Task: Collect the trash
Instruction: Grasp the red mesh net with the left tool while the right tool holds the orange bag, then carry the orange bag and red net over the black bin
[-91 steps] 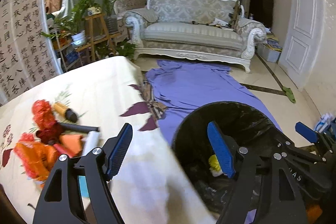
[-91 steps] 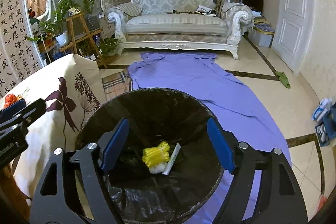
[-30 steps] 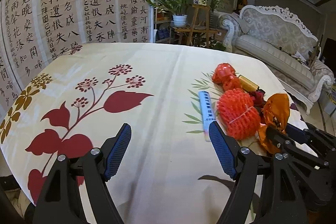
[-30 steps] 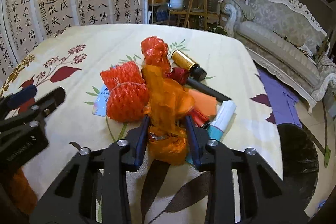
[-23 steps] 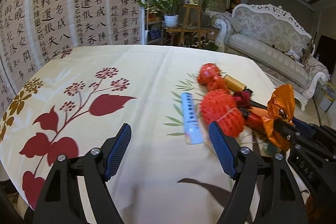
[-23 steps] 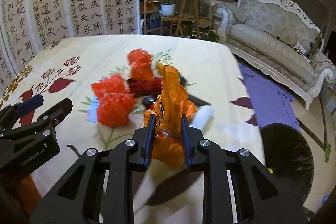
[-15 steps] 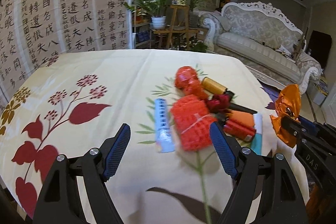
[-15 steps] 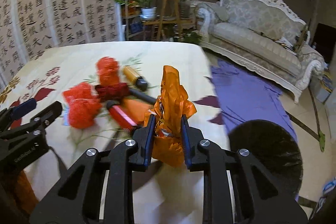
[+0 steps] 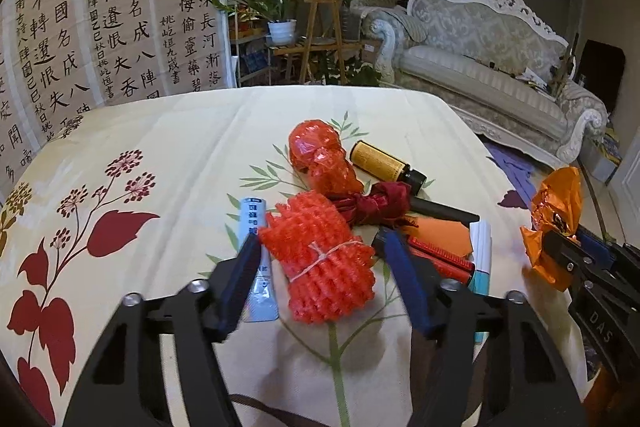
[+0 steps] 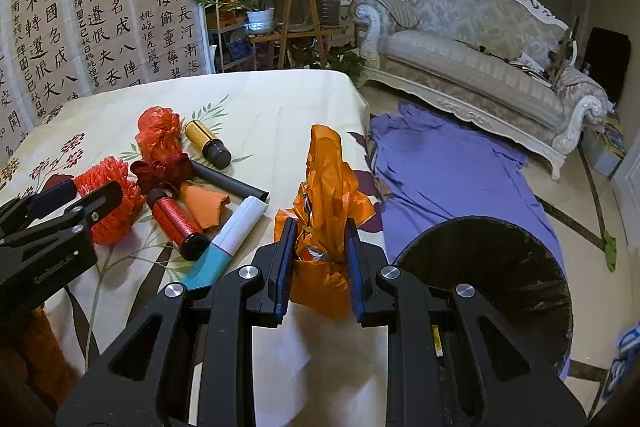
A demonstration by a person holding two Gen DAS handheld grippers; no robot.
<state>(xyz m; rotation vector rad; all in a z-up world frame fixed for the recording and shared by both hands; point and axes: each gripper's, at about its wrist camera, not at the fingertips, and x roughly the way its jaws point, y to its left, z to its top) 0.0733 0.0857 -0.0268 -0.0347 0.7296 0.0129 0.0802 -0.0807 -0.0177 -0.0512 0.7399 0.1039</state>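
Note:
My right gripper (image 10: 320, 263) is shut on a crumpled orange plastic bag (image 10: 326, 195) and holds it above the table's right edge; the bag also shows in the left wrist view (image 9: 554, 223). A black-lined trash bin (image 10: 492, 287) stands on the floor to the lower right of it. My left gripper (image 9: 324, 275) is open, its fingers on either side of a red foam net bundle (image 9: 324, 263) on the table. Other trash lies there: a red crumpled bag (image 9: 320, 155), a brown bottle (image 9: 384, 165), a red cylinder (image 10: 176, 223), a white-and-teal tube (image 10: 228, 239).
The table wears a cream floral cloth (image 9: 120, 163). A purple sheet (image 10: 448, 167) lies on the floor toward a white sofa (image 10: 480, 43). A calligraphy screen (image 9: 80, 19) and plant stands (image 9: 316, 27) are behind the table.
My right gripper closed on the orange bag, lifted it off the pile and carried it right toward the bin. My left gripper moved right and now straddles the red net bundle.

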